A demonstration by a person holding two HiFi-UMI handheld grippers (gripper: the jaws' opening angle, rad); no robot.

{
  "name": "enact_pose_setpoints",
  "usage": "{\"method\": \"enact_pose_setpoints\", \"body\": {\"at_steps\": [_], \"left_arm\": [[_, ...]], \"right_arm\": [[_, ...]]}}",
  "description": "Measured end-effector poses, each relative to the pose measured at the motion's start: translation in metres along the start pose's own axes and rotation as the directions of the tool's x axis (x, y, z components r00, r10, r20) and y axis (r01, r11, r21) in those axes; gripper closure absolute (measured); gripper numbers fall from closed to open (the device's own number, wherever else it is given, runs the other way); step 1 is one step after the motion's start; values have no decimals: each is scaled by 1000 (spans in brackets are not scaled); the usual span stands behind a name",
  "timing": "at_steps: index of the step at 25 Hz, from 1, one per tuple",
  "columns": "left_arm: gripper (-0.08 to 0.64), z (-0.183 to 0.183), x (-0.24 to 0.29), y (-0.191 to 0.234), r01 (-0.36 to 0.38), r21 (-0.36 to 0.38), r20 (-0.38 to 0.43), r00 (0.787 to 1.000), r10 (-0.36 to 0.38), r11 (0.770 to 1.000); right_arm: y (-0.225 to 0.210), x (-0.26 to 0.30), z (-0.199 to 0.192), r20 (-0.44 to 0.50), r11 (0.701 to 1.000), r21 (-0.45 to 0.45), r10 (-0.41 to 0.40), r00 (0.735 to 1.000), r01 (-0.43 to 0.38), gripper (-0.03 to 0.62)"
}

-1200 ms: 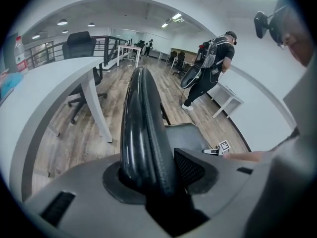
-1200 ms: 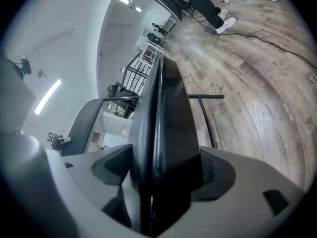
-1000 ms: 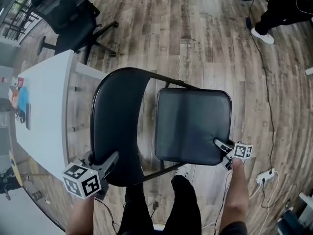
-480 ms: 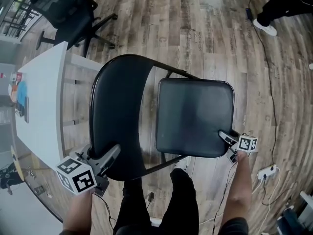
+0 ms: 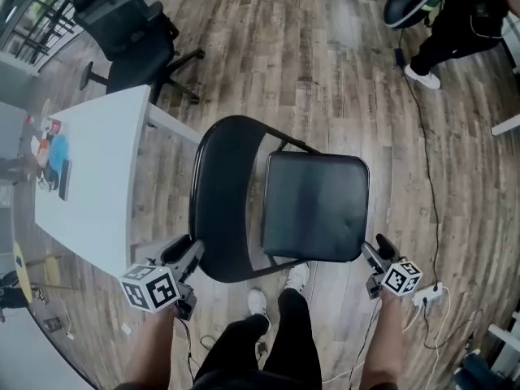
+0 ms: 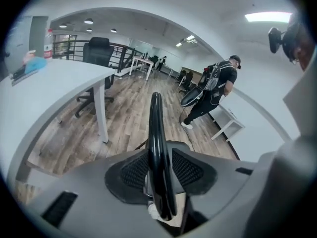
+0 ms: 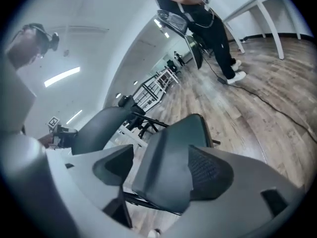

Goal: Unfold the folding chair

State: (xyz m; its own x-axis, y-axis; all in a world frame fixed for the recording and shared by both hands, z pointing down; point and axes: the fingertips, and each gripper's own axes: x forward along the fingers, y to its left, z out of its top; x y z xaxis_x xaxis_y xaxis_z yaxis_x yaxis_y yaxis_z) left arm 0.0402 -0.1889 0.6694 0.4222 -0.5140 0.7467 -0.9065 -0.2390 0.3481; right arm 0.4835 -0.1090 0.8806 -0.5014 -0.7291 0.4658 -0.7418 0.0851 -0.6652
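The black folding chair stands opened out on the wood floor, with its curved backrest (image 5: pixel 219 193) to the left and its flat seat (image 5: pixel 315 205) in the middle. My left gripper (image 5: pixel 193 254) sits at the backrest's near rim. In the left gripper view that rim (image 6: pixel 157 143) runs edge-on between the two pads, which have just been closing and now press on it. My right gripper (image 5: pixel 374 250) hovers just off the seat's near right corner. In the right gripper view the seat (image 7: pixel 168 157) shows its broad top between wide jaws, with a gap at the left jaw.
A white table (image 5: pixel 97 177) stands left of the chair, with a black office chair (image 5: pixel 130 31) behind it. A person (image 5: pixel 455 23) stands at the far right. A cable (image 5: pixel 431 177) runs across the floor to a power strip (image 5: pixel 426 295). My feet (image 5: pixel 258 303) are just below the chair.
The chair looks smaller and further below. My right gripper has lifted off the seat's near right corner. My left gripper stays on the backrest's rim and has risen a little.
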Motion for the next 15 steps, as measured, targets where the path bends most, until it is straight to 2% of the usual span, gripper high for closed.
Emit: {"method": "enact_pose_setpoints", "body": {"at_steps": [1,4,5,7,9,10,12,15], "left_arm": [[415,1,-13,-1,-21,15,17,1000,21,1000],[471,19,-68,-4,-73,62,120,991,65,995],[493,25,-91,-9,-75,68,170,984,62,995],[542,36,-131,-23,-47,93,271,962,20,995],[554,39,-158,-48,32,144,345,935,-81,989],[555,33,-171,-62,76,172,362,923,-134,982],[555,8,-207,-87,123,225,380,903,-203,967],[555,-30,-272,-121,99,302,443,866,-232,948]], "right_arm": [[25,-13,5,29,999,-33,7,1000,-6,240],[118,-42,22,139,993,-118,6,990,10,386],[155,-50,26,170,990,-142,3,985,22,478],[225,-63,38,231,979,-197,1,973,46,552],[285,-73,57,296,950,-291,-22,955,112,575],[314,-84,62,321,924,-343,-54,946,169,577],[375,-122,56,367,852,-438,-121,922,286,577],[459,-194,36,444,726,-551,-162,881,411,578]]}}
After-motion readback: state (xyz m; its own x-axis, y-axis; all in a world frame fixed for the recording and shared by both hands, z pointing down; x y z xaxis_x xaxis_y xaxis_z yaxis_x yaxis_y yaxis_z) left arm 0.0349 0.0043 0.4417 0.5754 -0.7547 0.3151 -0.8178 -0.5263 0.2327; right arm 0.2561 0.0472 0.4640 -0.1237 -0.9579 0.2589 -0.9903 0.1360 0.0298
